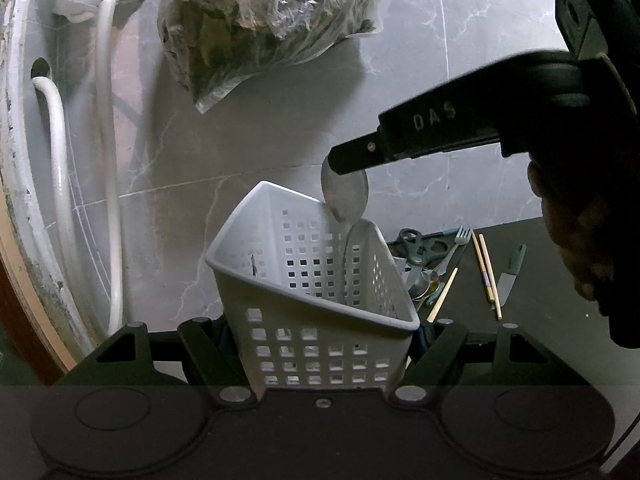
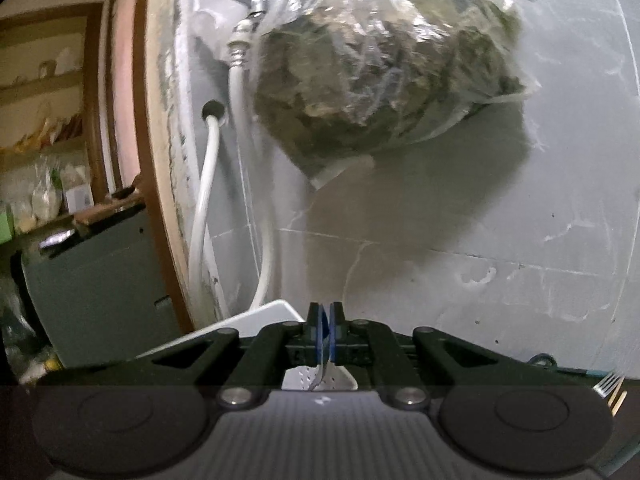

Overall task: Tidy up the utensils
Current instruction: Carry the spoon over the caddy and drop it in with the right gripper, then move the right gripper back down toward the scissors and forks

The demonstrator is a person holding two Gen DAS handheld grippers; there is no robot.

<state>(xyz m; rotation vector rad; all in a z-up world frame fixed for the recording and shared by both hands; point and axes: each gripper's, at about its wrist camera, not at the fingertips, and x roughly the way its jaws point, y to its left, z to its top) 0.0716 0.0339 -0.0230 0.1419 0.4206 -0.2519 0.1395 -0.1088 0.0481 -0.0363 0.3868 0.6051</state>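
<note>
While the left hand-held gripper (image 1: 328, 354) clamps the white perforated caddy (image 1: 312, 280) near the bench's back edge, the right hand-held gripper (image 1: 340, 160), pinched on the spoon (image 1: 345, 196), should lower it straight, handle first, clearing the rim.

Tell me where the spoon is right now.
In the left wrist view, the spoon hangs bowl-up from the right gripper, its handle inside the white perforated basket.

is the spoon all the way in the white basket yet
Not yet. The metal spoon hangs handle-down, its handle inside the white perforated plastic basket, its bowl above the rim and pinched by the right gripper.
</note>
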